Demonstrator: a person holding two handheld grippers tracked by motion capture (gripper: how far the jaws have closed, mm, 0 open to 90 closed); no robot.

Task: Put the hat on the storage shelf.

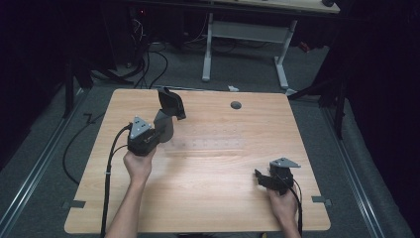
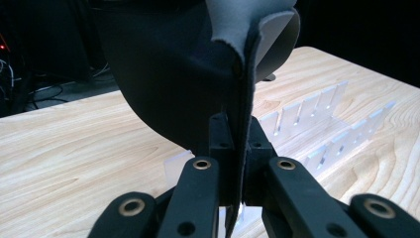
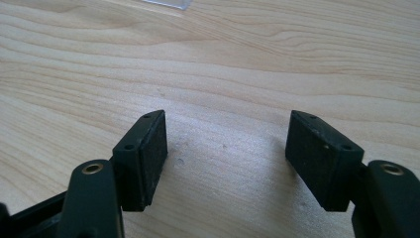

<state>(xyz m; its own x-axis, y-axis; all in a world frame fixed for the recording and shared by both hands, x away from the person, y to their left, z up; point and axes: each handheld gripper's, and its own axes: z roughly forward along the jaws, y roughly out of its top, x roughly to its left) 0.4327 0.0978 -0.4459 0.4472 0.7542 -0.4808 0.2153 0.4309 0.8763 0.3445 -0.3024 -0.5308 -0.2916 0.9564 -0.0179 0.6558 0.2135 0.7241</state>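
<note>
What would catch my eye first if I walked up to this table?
Most striking is the dark, floppy grey-lined sheet pinched upright in the left gripper, near the far left of the wooden table. A clear slotted rack lies just beyond it. The right gripper rests near the front right, jaws open.

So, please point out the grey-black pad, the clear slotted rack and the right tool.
grey-black pad [image 2: 163, 74], left gripper view, its dark face.
clear slotted rack [image 2: 317, 106], left gripper view, an upright divider.
right tool [image 3: 225, 158], right gripper view, midway between its open tips.

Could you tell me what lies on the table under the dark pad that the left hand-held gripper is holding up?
A clear slotted rack lies on the table behind and below the dark pad. The pad hides the rack's near end.
</note>
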